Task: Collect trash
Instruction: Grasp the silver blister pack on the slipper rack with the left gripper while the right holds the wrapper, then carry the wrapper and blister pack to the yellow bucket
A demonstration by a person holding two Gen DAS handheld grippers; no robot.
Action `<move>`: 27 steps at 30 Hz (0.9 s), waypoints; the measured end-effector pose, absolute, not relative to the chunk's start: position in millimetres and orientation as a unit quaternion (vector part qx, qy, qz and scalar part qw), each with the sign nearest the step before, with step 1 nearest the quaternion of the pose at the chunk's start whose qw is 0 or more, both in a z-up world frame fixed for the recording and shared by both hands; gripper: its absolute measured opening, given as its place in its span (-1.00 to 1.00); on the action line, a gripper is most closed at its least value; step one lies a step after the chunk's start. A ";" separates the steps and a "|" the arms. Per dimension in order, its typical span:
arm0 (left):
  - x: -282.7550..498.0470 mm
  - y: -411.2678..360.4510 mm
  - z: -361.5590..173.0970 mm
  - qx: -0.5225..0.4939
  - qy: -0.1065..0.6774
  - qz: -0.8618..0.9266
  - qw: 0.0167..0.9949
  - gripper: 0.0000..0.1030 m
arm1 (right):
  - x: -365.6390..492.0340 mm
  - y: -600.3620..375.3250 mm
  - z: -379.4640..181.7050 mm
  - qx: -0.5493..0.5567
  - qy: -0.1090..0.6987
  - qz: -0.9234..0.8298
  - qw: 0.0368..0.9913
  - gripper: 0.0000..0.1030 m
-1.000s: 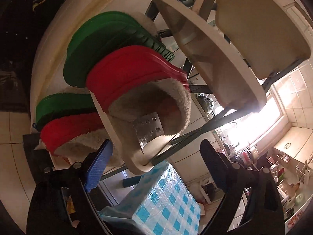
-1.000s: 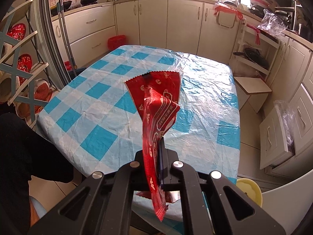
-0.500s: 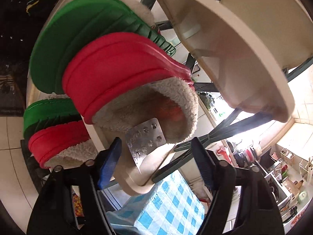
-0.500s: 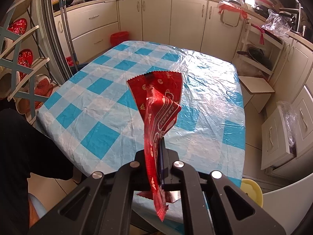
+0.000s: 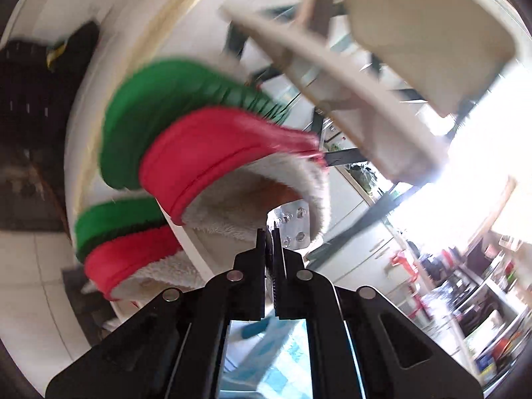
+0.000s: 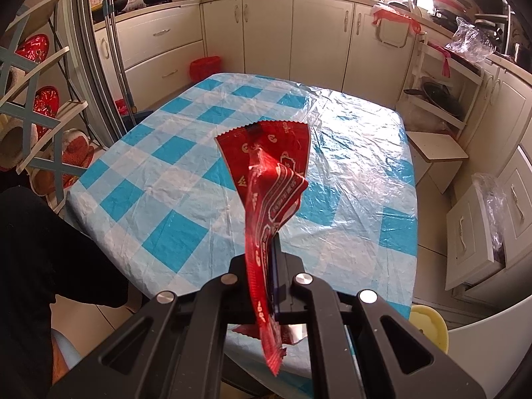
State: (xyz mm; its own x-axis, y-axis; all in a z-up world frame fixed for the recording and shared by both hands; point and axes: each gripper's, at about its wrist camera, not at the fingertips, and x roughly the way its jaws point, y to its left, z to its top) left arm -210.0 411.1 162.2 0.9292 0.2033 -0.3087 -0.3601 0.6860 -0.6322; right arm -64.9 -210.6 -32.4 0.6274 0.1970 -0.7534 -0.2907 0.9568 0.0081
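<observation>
In the left wrist view my left gripper is shut on the lower edge of a silver blister pack. The pack sticks out of the fleece opening of a red slipper on a shoe rack shelf. In the right wrist view my right gripper is shut on a red plastic wrapper, which stands up above the jaws and hangs below them, over the near edge of the blue checked table.
Green slippers and a second red one sit beside the held pack on the rack. Beige rack shelves hang above. The shoe rack stands left of the table. Kitchen cabinets, a yellow stool and open drawers surround it.
My left gripper has closed from wide open onto the blister pack in the red slipper. The right gripper has held the red wrapper steady, drifting slightly over the table.
</observation>
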 end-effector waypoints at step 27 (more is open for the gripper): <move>-107.2 43.3 89.0 -0.134 0.257 -0.168 0.942 -0.94 | -103.0 -303.0 -15.4 0.017 0.370 0.053 0.927 -0.87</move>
State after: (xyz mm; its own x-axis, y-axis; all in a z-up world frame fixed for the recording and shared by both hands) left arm -107.2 43.3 89.0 0.8110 -0.3860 -0.4397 0.2478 0.9073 -0.3396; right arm -103.0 -303.0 -15.4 0.7201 0.1115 -0.6848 -0.0865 0.9937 0.0709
